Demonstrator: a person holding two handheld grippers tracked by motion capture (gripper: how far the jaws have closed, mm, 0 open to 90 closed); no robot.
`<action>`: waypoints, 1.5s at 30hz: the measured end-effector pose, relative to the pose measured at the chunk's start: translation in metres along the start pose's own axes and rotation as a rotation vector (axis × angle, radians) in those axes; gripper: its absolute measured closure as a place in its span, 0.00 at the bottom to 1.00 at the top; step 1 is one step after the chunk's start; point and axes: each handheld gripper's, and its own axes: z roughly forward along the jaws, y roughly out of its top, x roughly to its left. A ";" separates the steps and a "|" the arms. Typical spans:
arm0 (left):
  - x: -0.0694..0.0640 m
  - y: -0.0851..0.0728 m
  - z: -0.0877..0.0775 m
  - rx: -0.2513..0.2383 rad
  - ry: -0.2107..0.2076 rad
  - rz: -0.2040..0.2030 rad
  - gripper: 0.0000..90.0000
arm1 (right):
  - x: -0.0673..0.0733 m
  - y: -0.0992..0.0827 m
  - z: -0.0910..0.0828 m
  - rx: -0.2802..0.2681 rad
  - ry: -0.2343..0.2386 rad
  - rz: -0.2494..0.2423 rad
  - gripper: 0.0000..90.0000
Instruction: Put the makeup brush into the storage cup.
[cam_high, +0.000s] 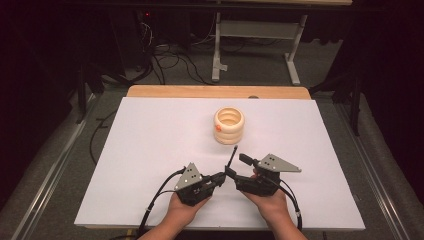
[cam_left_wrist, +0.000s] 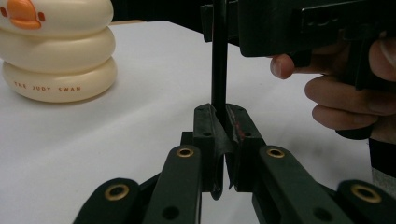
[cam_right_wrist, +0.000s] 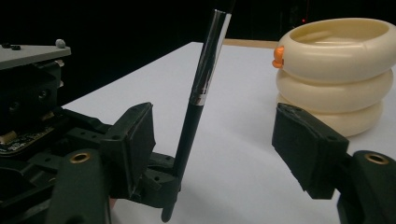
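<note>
Near the front edge of the white tabletop (cam_high: 150, 145), the left gripper (cam_high: 220, 177) is clamped on the lower end of a black pen (cam_right_wrist: 198, 107), holding it upright. Beside it, the right gripper (cam_high: 239, 165) stands apart around the pen without touching. Farther back sits a cream ring-shaped holder (cam_high: 229, 125).

My left gripper (cam_left_wrist: 223, 140) pinches a slim black pen (cam_right_wrist: 201, 98) with a silver band, standing near upright above the white table
</note>
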 end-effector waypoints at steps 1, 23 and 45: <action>0.000 0.001 0.000 -0.004 0.001 -0.002 0.93 | 0.000 0.000 0.000 -0.002 0.001 -0.003 0.37; -0.007 0.004 -0.003 -0.010 -0.014 0.008 0.93 | 0.001 0.002 -0.001 -0.041 0.069 0.055 0.60; -0.008 0.003 -0.003 -0.001 -0.012 0.011 0.93 | -0.003 0.001 -0.005 -0.077 0.098 0.090 0.83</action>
